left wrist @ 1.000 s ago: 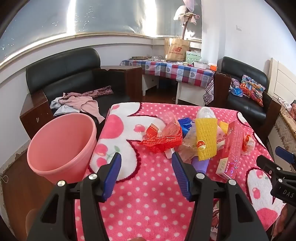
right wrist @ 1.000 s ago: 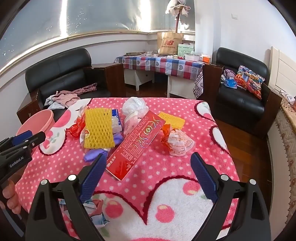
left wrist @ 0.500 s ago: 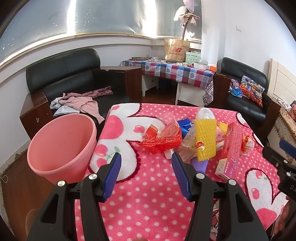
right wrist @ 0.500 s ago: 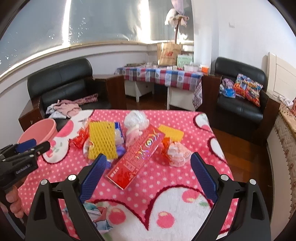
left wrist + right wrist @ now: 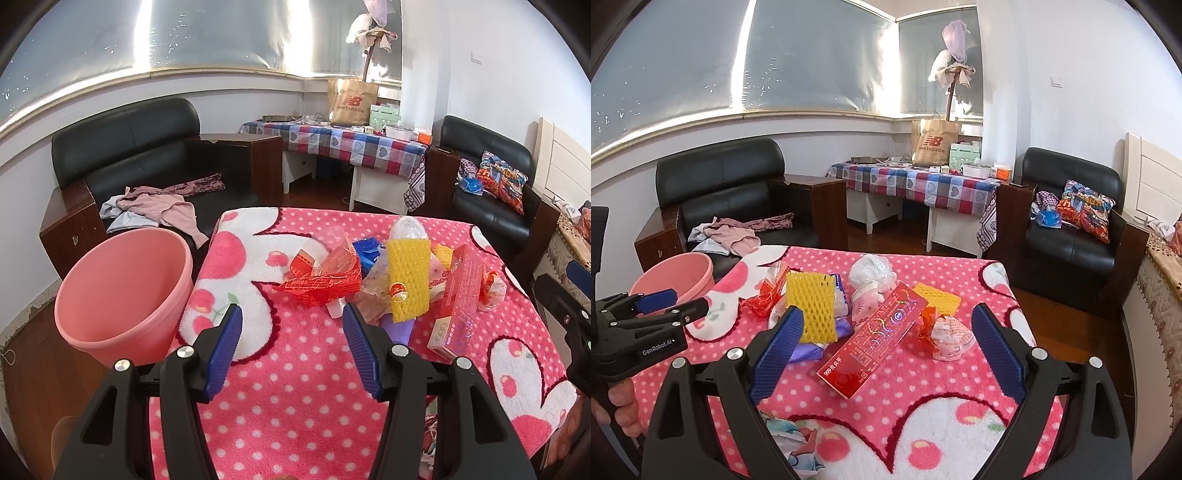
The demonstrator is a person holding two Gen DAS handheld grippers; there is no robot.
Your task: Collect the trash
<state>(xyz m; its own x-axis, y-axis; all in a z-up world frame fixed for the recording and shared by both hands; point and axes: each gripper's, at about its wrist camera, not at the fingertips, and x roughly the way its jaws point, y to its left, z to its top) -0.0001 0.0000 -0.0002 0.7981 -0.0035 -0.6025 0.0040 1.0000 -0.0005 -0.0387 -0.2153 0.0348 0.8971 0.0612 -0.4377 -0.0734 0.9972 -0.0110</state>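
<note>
Two hand-held grippers are in play. The left hand-held gripper (image 5: pixel 291 345) hangs over the near part of the counter (image 5: pixel 295 398), which wears a pink polka-dot fleece cover; its blue-padded jaws stand apart with nothing between them. The right hand-held gripper (image 5: pixel 886 354) has its jaws spread wider, also with nothing in them.

The trash lies in one loose heap mid-counter: one crumpled red plastic wrapper (image 5: pixel 321 280), two yellow foam net sleeves, the larger (image 5: pixel 408 280) on top of the heap and the smaller (image 5: pixel 936 297) behind the box, one long red cardboard box (image 5: pixel 877 338), one white knotted plastic bag (image 5: pixel 873 273), one small white-and-orange wrapped ball (image 5: pixel 951 338) and one purple piece (image 5: pixel 397 326) under the larger sleeve. One round pink plastic bin (image 5: pixel 125 291) stands just beside the counter's left edge.

The left wrist view alone looks into the bin. The right wrist view alone shows the box's printed face, a printed paper scrap (image 5: pixel 798 439) at the near edge, and the fingers (image 5: pixel 624 406) gripping the left tool's handle.
</note>
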